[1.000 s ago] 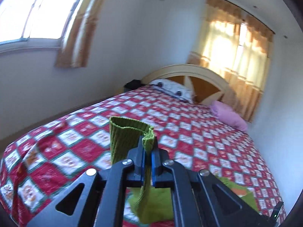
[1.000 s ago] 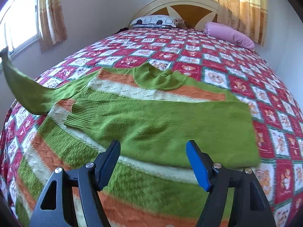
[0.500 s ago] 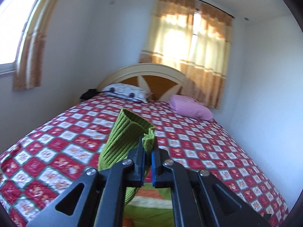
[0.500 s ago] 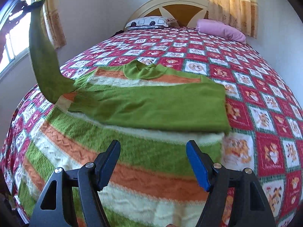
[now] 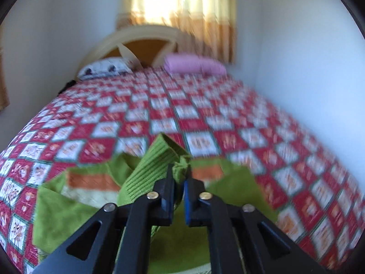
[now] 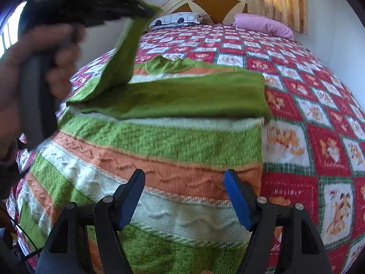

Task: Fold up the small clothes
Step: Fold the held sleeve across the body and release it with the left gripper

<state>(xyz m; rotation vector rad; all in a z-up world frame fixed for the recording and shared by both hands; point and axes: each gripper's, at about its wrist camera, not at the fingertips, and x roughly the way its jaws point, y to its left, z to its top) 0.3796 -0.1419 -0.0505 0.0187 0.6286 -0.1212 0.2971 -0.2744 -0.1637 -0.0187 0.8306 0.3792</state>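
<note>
Above sweater (image 6: 159, 150) | left tongs (image 5: 179, 182) opening (cuff (image 5: 155, 159) between) | right edge free

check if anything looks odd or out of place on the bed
Nothing damaged or spilled. The only untidy part is one sleeve of the sweater, lifted off the bed in the left gripper, whose jaws are opening, not yet laid flat.
</note>
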